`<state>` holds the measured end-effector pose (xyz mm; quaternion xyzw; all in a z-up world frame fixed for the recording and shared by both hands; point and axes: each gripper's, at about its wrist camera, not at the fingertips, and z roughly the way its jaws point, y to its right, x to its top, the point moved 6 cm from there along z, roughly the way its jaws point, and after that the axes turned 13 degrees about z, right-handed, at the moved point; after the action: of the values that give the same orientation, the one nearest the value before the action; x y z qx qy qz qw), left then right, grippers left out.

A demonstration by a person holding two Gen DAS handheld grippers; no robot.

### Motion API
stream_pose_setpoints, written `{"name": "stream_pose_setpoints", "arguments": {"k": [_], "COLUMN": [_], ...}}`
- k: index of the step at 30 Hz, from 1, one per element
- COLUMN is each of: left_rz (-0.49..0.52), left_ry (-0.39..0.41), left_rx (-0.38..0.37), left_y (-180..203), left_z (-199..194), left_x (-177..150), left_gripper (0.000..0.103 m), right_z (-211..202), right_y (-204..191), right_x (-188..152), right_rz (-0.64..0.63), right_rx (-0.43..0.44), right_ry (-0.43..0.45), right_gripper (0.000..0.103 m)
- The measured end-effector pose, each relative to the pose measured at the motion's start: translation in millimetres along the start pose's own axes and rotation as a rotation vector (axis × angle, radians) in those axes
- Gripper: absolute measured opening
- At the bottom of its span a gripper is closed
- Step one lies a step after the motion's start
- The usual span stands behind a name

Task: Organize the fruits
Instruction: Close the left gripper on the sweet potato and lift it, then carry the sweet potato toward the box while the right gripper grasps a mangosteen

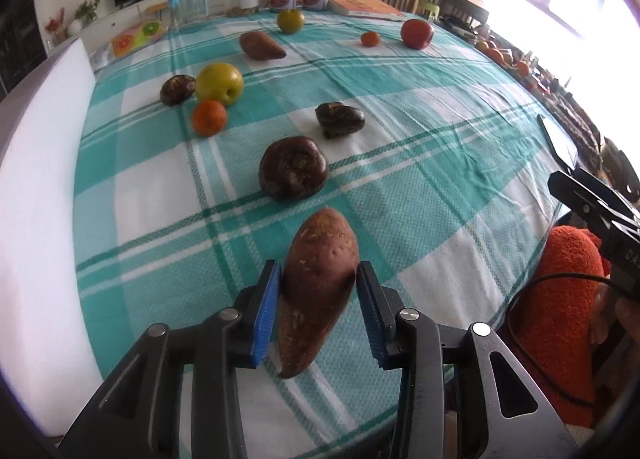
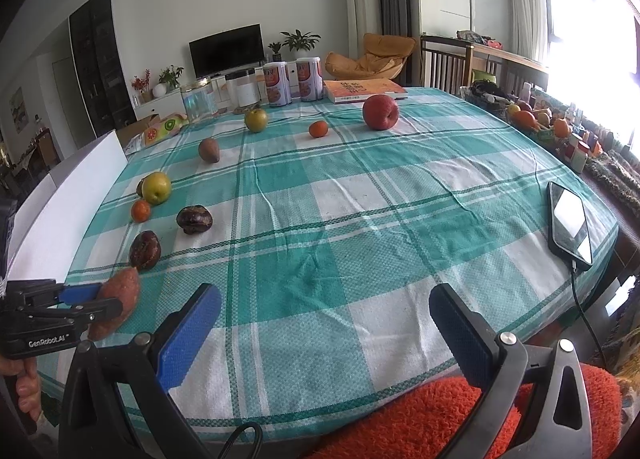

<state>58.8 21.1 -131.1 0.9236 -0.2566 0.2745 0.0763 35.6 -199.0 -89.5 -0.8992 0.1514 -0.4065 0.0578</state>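
The left gripper (image 1: 316, 307), black with blue ribbed pads (image 1: 266, 319), angles steeply down toward the teal-and-white checked tablecloth (image 1: 400, 179) and pinches a reddish-brown tapered sweet potato (image 1: 316, 291) across its middle. The potato runs lengthwise between the fingers, its blunt end beyond the fingertips and its pointed tip back toward the gripper body; the pads press on both flanks. From the right wrist view the same potato (image 2: 120, 303) sits clamped in the left gripper (image 2: 96, 299) at the near left edge of the cloth, and whether its lower tip still touches the fabric cannot be told. A hand (image 2: 24, 387) wraps the handle beneath it.

Just past the left fingertips lies a dark brown rounded tuber (image 1: 293, 168), and further on a second dark lumpy one (image 1: 340, 119). Off to the left of the fingers sit a small orange mandarin (image 1: 209, 117), a yellow-green apple (image 1: 219, 83) and another dark tuber (image 1: 177, 89) touching the apple. Far ahead are a second sweet potato (image 1: 261, 46), a green round fruit (image 1: 291, 21), a small orange (image 1: 370, 39) and a red apple (image 1: 417, 33).

The right gripper (image 2: 324, 323) points down at a gentler slant over the near edge of the cloth, its blue-padded fingers (image 2: 192, 331) spread wide with only bare fabric between them. Well to the right of its fingers lies a black smartphone (image 2: 570, 225) with a cable.
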Motion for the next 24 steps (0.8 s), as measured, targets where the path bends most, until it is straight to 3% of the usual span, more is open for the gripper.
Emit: {"name": "stream_pose_setpoints", "arguments": {"k": [3,6,7,9,12,14,16,18,20,21,24], "left_rz": [0.017,0.031,0.034,0.058,0.025,-0.01,-0.022,-0.017,-0.02,-0.017,0.019], "left_ry": [0.019,0.031,0.03,0.039,0.068,0.101,0.102,0.116,0.093,0.081,0.077], "left_rx": [-0.01,0.003,0.004,0.065,0.039,0.036,0.043,0.051,0.073,0.064,0.001], "left_y": [2.7,4.4,4.7,4.2,0.3,-6.4,-12.8,-16.4,-18.7,-17.5,-7.7], "left_z": [-1.7,3.7,4.9,5.4,-1.7,-11.9,-13.8,-10.3,-6.1,-3.9,1.9], "left_x": [2.2,11.6,13.1,16.2,13.3,10.6,8.0,5.2,3.7,2.7,1.6], "left_gripper": [0.058,0.061,0.057,0.04,0.028,0.006,0.006,0.016,0.067,0.072,0.073], "right_z": [3.8,3.5,3.0,2.7,7.3,18.0,31.5,38.8,40.7,40.4,40.5], "right_y": [0.0,0.6,1.1,2.4,3.2,-2.3,-15.6,-26.3,-33.7,-35.8,-35.1], "right_x": [-0.8,-1.1,-1.2,-1.2,-2.1,-3.8,-5.7,-4.7,-3.4,-3.8,-9.8], "right_rz": [0.005,0.002,0.002,0.006,0.01,-0.005,-0.025,-0.021,-0.024,-0.025,-0.027], "right_rx": [0.0,-0.005,-0.007,-0.009,-0.008,0.009,0.073,0.124,0.123,0.126,0.113], "right_ry": [-0.018,-0.015,-0.012,-0.012,-0.042,-0.109,-0.195,-0.23,-0.215,-0.207,-0.204], "right_gripper": [0.103,0.103,0.103,0.103,0.103,0.103,0.103,0.103,0.103,0.103,0.103]}}
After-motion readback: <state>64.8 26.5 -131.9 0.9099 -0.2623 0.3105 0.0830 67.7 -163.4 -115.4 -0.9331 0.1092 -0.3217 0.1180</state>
